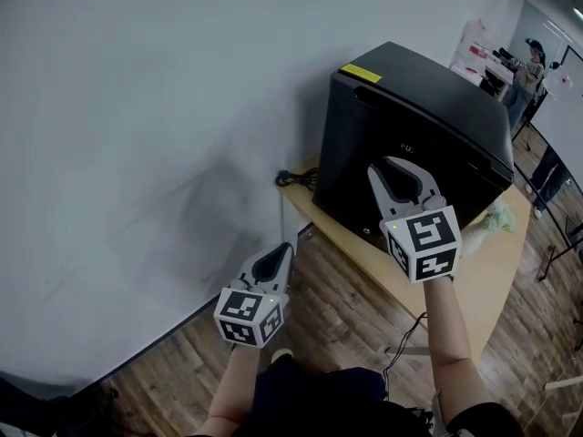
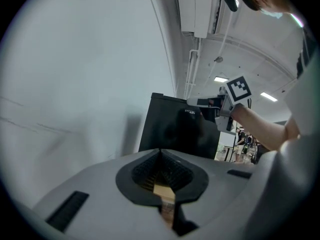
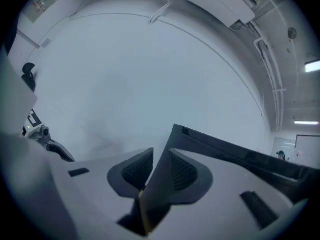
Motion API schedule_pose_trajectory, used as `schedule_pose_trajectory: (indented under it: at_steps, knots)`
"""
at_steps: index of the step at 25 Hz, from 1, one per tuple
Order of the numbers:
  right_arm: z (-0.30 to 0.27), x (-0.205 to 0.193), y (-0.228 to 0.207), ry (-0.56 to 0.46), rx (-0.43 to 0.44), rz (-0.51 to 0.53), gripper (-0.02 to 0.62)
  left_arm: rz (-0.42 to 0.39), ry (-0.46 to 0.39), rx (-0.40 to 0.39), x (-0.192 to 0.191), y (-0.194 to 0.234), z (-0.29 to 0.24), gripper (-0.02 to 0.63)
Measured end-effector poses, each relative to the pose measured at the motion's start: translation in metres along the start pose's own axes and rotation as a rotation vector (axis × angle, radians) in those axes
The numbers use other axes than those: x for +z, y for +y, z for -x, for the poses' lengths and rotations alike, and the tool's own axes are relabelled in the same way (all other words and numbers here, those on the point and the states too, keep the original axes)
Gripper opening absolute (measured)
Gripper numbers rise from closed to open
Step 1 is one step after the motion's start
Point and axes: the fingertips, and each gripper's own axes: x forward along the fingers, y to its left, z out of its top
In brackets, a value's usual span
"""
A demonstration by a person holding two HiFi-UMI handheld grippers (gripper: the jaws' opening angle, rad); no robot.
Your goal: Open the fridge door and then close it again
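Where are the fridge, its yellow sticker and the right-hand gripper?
Fridge [image 1: 428, 98], head view, on its black top.
Yellow sticker [image 1: 361, 73], head view, its middle.
Right gripper [image 1: 393, 176], head view, between its fingertips.

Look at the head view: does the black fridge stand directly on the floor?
No, the black fridge stands on a light wooden table, which lifts it above the floor.

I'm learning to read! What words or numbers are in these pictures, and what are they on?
Yellow sticker on the boxy black fridge: too small to read.
Pale logo on its front: too blurred.
Red-and-white poster far back: unreadable.
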Motion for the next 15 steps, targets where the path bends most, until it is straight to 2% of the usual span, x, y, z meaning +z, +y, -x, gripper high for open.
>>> schedule_pose_trajectory:
  at_steps: [9, 15]
  knots:
    - [-0.039, 0.029, -0.017, 0.140, 0.006, 0.252, 0.180, 0.010, -0.007, -0.044, 0.008, 0.016, -0.012, 0.006]
    - [-0.064, 0.026, -0.024, 0.277, 0.042, 0.434, 0.179, 0.006, -0.003, -0.073, 0.011, 0.023, -0.021, 0.006]
